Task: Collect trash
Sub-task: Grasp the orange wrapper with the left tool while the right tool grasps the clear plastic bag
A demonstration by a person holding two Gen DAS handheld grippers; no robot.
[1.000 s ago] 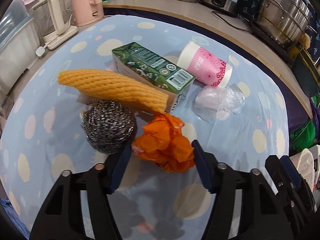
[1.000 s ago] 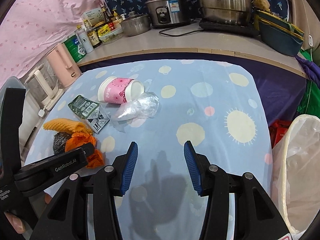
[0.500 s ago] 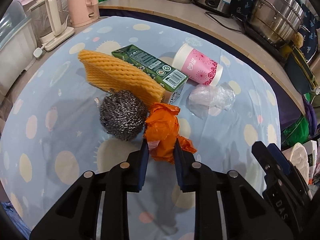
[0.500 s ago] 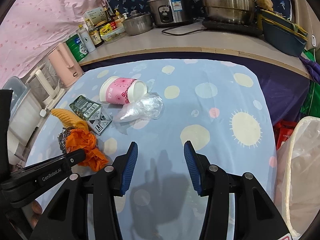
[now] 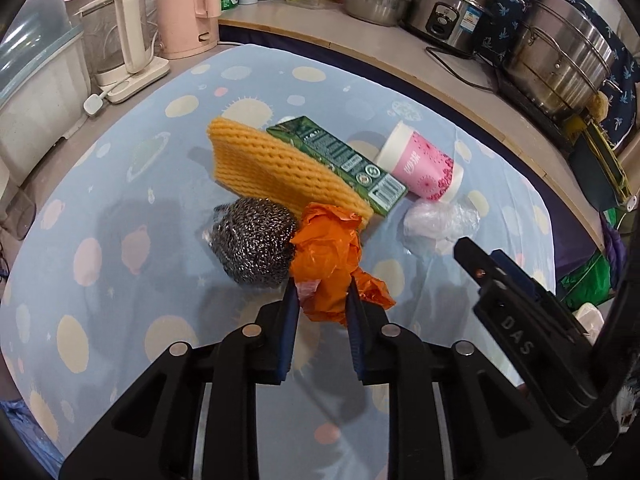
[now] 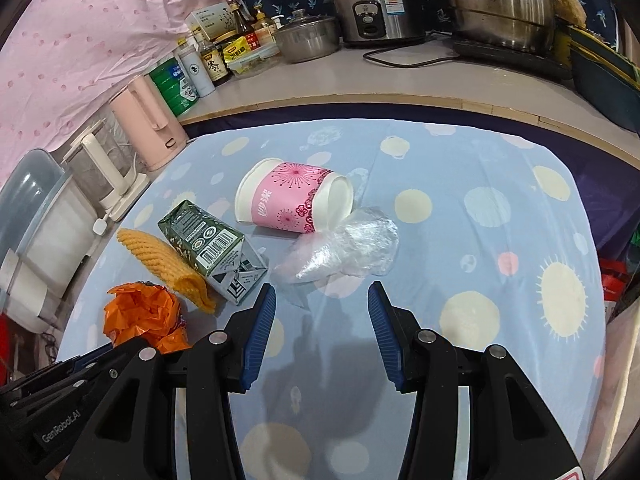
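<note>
Blue cloth with pale suns and dots covers the desk [image 5: 120, 208], with pots and bottles along a kitchen counter behind it. At the centre, the left gripper [image 5: 322, 298] is clamped on a crumpled orange wrapper [image 5: 326, 248], its lower edge pinched between the blue pads. A steel scourer [image 5: 252, 240] touches the wrapper at nine o'clock. A yellow foam net [image 5: 276, 170] and a green carton [image 5: 340, 158] lie at twelve o'clock. A pink paper cup [image 6: 292, 200] lies on its side at one o'clock, with clear crumpled plastic [image 6: 344, 252] just beside it. The right gripper [image 6: 322, 300] hangs over the cloth with its pads apart and nothing between them, the plastic at twelve o'clock of it. To lift cleanly, raise the wrapper straight up, clear of the scourer. "GenRobot.AI" and "DAS" are printed on the grippers.
</note>
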